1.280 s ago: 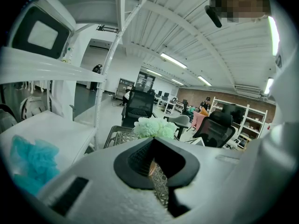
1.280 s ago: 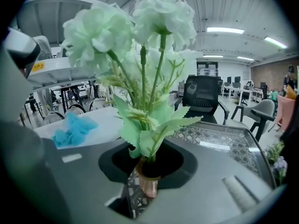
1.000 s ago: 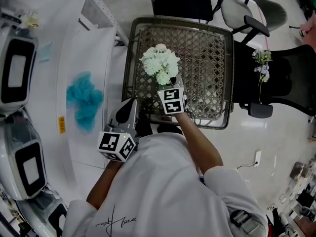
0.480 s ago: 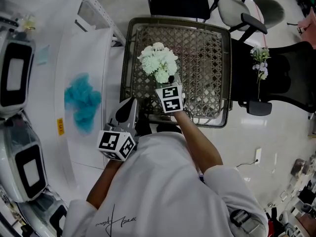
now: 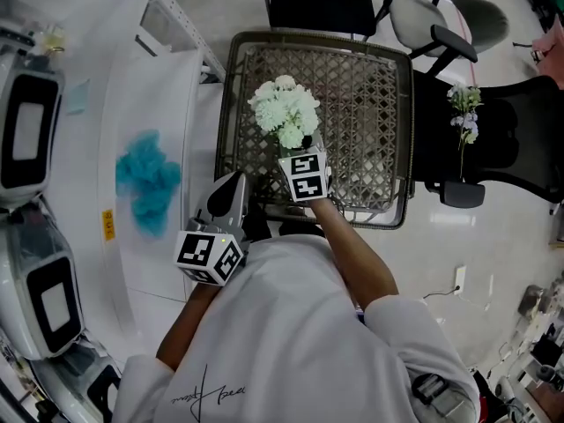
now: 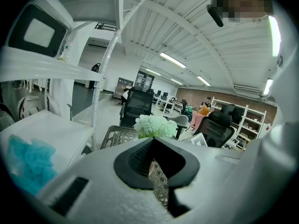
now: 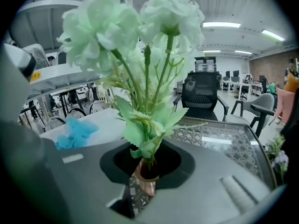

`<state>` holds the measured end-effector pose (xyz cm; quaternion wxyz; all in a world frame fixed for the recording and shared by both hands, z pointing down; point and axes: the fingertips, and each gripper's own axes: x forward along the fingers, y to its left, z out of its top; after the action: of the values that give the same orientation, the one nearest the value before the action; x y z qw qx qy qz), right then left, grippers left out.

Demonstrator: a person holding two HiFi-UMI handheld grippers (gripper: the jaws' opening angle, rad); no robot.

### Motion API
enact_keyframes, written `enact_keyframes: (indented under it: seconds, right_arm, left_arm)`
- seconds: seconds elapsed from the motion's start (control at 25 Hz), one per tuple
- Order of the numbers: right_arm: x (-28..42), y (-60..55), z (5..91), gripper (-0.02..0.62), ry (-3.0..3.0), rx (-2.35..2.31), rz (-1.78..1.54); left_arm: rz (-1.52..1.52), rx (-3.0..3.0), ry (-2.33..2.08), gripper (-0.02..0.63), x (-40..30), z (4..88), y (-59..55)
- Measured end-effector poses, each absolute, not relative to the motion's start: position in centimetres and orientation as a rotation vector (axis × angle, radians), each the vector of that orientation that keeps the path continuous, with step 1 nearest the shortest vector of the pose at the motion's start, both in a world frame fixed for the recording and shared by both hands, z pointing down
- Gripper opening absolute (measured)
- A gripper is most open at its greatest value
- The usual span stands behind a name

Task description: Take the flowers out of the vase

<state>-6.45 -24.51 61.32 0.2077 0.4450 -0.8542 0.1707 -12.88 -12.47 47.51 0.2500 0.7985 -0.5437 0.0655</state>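
An open office hall; a glass-topped lattice worktop (image 5: pixel 370 86) stands between white shelving and black chairs. The white flowers (image 5: pixel 285 111) stand upright in a small copper vase (image 7: pixel 144 180) near the worktop's near-left part. The right gripper (image 5: pixel 307 146) has its jaws drawn narrow on the vase's neck, just under the leaves. The left gripper (image 5: pixel 234 183) hovers by the worktop's near-left corner, jaws slightly apart and empty.
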Motion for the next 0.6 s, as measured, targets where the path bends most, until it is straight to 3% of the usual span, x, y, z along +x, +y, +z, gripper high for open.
enact_keyframes:
  seconds: [0.6]
  right_arm:
    - [-6.2,-23.9,60.2,0.077,-2.382,1.213,0.482]
  left_arm:
    - [0.152,2.142,-1.477,0.005,-12.9,47.8,-13.1]
